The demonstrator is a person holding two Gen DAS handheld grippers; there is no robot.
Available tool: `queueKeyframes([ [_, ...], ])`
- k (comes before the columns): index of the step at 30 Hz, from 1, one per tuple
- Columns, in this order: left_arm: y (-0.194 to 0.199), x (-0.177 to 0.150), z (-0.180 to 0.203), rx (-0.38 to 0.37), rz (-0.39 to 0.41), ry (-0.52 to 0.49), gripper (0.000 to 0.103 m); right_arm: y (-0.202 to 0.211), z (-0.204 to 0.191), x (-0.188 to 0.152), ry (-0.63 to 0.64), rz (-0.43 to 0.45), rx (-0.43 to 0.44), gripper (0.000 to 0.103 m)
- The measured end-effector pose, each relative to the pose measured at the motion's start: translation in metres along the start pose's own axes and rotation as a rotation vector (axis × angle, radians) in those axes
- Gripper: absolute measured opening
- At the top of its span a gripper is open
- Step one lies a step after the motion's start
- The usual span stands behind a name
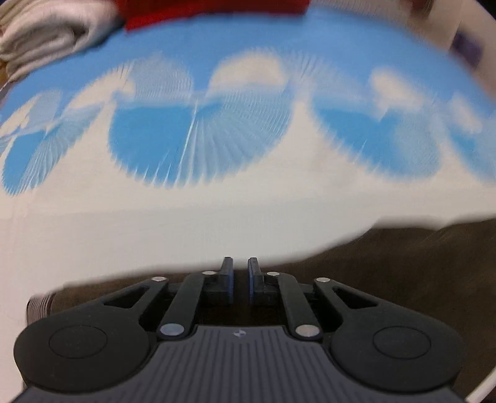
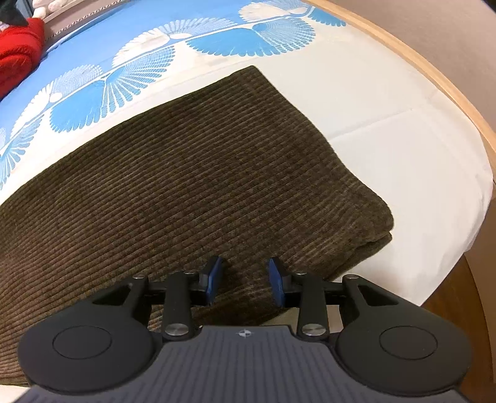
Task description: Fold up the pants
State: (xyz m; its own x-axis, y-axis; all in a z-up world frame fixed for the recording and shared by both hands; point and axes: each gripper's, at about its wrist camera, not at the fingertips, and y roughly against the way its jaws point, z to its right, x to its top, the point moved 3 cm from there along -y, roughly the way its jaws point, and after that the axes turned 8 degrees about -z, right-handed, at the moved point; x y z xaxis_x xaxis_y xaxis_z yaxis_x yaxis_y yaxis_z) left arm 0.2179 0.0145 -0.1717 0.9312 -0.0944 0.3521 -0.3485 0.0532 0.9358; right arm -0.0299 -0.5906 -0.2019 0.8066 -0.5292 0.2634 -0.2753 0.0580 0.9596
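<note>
The brown pants [image 2: 192, 186] lay folded on the bed [image 2: 403, 148]. The right gripper [image 2: 245, 279] had fingers apart above them; the left gripper [image 1: 240, 279], nearly closed, empty. A shallow pinch might drag only the top layer.

A bed with a white sheet [image 2: 403, 155] and a blue spread printed with white fan shapes [image 2: 102, 46] fills the room's middle, edged by a light wooden frame [image 2: 434, 83] (curved by the lens), with a plain beige wall [image 2: 449, 28] behind and darker wood [image 2: 458, 297] lower down.
</note>
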Motion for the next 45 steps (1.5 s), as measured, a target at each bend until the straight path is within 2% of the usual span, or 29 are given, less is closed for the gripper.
queueKeyframes([
  [2, 0.008, 0.000, 0.006, -0.128, 0.031, -0.020, 0.009, 0.001, 0.006, 0.000, -0.020, 0.005, 0.013, 0.036],
  [4, 0.001, -0.005, 0.022, -0.230, -0.015, -0.067, 0.010, 0.002, 0.013, -0.001, -0.041, 0.009, 0.019, 0.036],
  [8, 0.001, -0.021, 0.065, -0.286, -0.004, -0.218, 0.010, 0.004, 0.027, -0.001, -0.106, 0.016, 0.031, 0.036],
  [10, -0.007, -0.025, 0.078, -0.244, 0.020, -0.269, 0.009, 0.009, 0.037, 0.000, -0.161, 0.031, 0.042, 0.036],
  [11, -0.019, -0.024, 0.079, -0.183, 0.008, -0.276, 0.005, 0.013, 0.044, 0.001, -0.199, 0.048, 0.048, 0.036],
  [12, -0.030, -0.025, 0.078, -0.140, -0.010, -0.267, 0.002, 0.018, 0.053, 0.001, -0.247, 0.073, 0.052, 0.036],
  [13, -0.035, -0.024, 0.076, -0.142, -0.006, -0.243, 0.002, 0.023, 0.063, 0.001, -0.305, 0.101, 0.056, 0.036],
  [17, -0.017, -0.019, 0.081, -0.054, 0.086, -0.219, 0.005, 0.030, 0.103, -0.010, -0.526, 0.141, 0.077, 0.048],
  [20, 0.002, -0.016, 0.082, -0.119, 0.111, -0.190, 0.006, 0.021, 0.118, -0.018, -0.621, 0.107, 0.166, 0.048],
  [23, 0.017, -0.020, 0.085, -0.205, 0.113, -0.190, 0.007, 0.013, 0.118, -0.019, -0.629, 0.086, 0.161, 0.048],
  [27, 0.013, -0.026, 0.100, -0.155, 0.108, -0.245, 0.007, 0.001, 0.119, -0.015, -0.663, 0.063, 0.169, 0.050],
  [32, 0.009, -0.027, 0.101, -0.131, 0.100, -0.241, 0.007, -0.009, 0.115, -0.007, -0.669, 0.056, 0.151, 0.050],
  [33, 0.009, -0.027, 0.101, -0.129, 0.100, -0.245, 0.007, -0.010, 0.113, -0.006, -0.664, 0.057, 0.143, 0.049],
  [35, 0.011, -0.026, 0.100, -0.131, 0.104, -0.247, 0.007, -0.011, 0.112, -0.005, -0.668, 0.060, 0.141, 0.034],
  [36, 0.011, -0.026, 0.099, -0.130, 0.106, -0.248, 0.007, -0.012, 0.112, -0.005, -0.671, 0.060, 0.141, 0.032],
  [38, 0.011, -0.026, 0.098, -0.126, 0.105, -0.247, 0.007, -0.013, 0.111, -0.006, -0.666, 0.059, 0.148, 0.019],
  [45, 0.015, -0.025, 0.093, -0.131, 0.114, -0.233, 0.007, -0.004, 0.106, -0.003, -0.655, 0.106, 0.142, 0.014],
])
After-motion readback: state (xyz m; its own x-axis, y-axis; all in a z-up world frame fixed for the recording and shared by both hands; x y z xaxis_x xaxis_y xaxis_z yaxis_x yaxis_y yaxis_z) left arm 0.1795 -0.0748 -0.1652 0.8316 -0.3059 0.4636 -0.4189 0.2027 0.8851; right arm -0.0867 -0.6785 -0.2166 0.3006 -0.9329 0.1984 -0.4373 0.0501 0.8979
